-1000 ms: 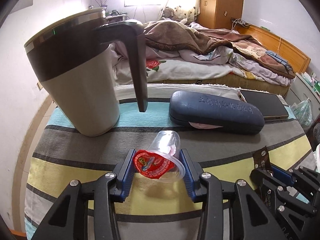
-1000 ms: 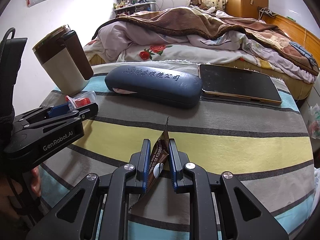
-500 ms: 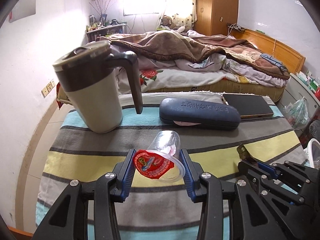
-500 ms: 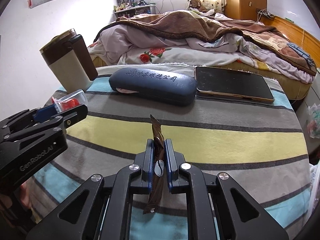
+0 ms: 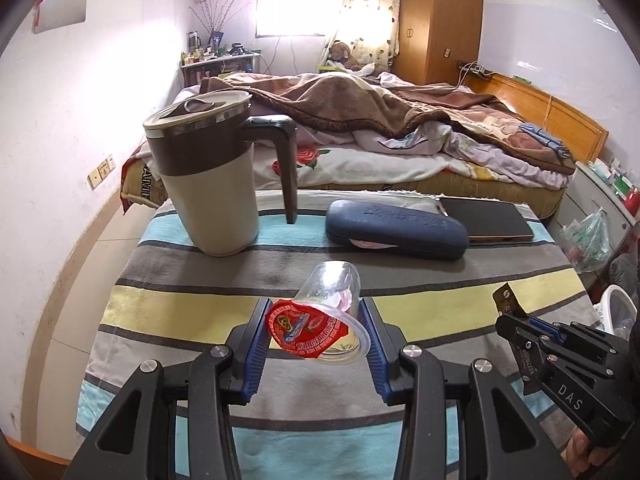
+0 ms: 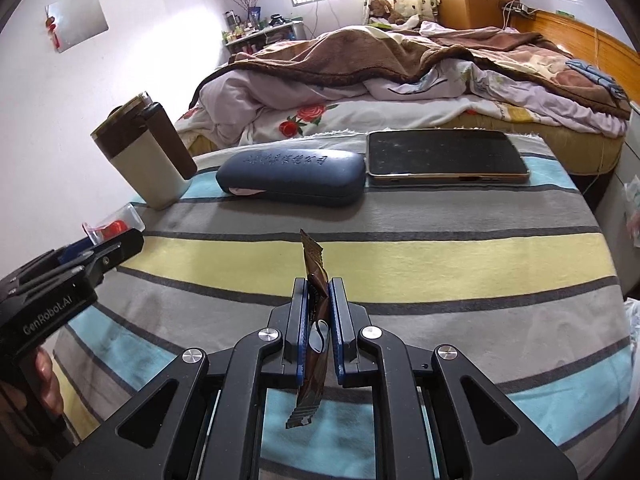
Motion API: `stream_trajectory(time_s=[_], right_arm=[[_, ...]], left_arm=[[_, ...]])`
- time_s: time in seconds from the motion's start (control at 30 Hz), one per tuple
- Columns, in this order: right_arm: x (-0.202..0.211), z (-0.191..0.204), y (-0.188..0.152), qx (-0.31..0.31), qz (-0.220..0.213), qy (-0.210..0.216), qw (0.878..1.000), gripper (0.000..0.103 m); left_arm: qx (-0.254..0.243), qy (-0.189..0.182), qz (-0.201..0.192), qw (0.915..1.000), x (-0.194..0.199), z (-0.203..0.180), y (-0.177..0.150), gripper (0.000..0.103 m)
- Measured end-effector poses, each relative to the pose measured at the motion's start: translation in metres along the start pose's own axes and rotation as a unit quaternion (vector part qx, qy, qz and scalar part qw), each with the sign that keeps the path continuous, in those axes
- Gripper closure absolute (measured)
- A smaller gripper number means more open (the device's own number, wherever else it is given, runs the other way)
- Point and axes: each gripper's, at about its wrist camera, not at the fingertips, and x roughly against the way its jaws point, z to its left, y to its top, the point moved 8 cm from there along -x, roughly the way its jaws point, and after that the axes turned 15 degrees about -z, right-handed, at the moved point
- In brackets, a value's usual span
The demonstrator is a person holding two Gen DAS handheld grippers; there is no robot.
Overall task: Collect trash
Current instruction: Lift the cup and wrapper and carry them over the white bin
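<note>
My left gripper [image 5: 314, 330] is shut on a clear plastic jelly cup [image 5: 328, 312] with a peeled red foil lid, held above the striped table cloth [image 5: 180, 312]. The same cup [image 6: 114, 226] shows at the left of the right wrist view, at the tip of the left gripper [image 6: 120, 240]. My right gripper [image 6: 318, 312] is shut on a brown snack wrapper [image 6: 314, 264] that stands upright between its blue pads. That wrapper [image 5: 506, 300] and the right gripper [image 5: 514, 326] appear at the right edge of the left wrist view.
On the cloth stand a beige and brown mug [image 5: 208, 176] with a handle, a dark blue glasses case [image 5: 396, 230] and a dark tablet [image 5: 486, 222]. A bed [image 5: 400, 136] with blankets lies beyond the table. A white bin [image 5: 618, 312] sits low at the right.
Both grippers have pulled back and risen from the table with their loads, so the mug and case look smaller. The right gripper's pads closed tighter on the wrapper.
</note>
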Motion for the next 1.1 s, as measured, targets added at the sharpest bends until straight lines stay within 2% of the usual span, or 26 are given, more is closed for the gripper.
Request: stream_trajectory(time_s=[0.3,0.53,1.1], right_arm=[[0.028,-0.009,0.004,-0.002,-0.015,-0.003,1.0,0.09],[0.066,-0.023,0.012,-0.005,-0.04,-0.007,0.999,0.09],[0.143,-0.09,0.016,-0.017,-0.086,-0.051,0.995,0.09]], left_arm=[[-0.016,-0.025,-0.014,0.9995,0.035,-0.038,0.002,0.059],[-0.03,-0.047,-0.032,0.9979,0.073,-0.08,0.004,0.059],[-0.043,-0.104,-0.049,0.9924,0.134,-0.19,0.0,0.059]])
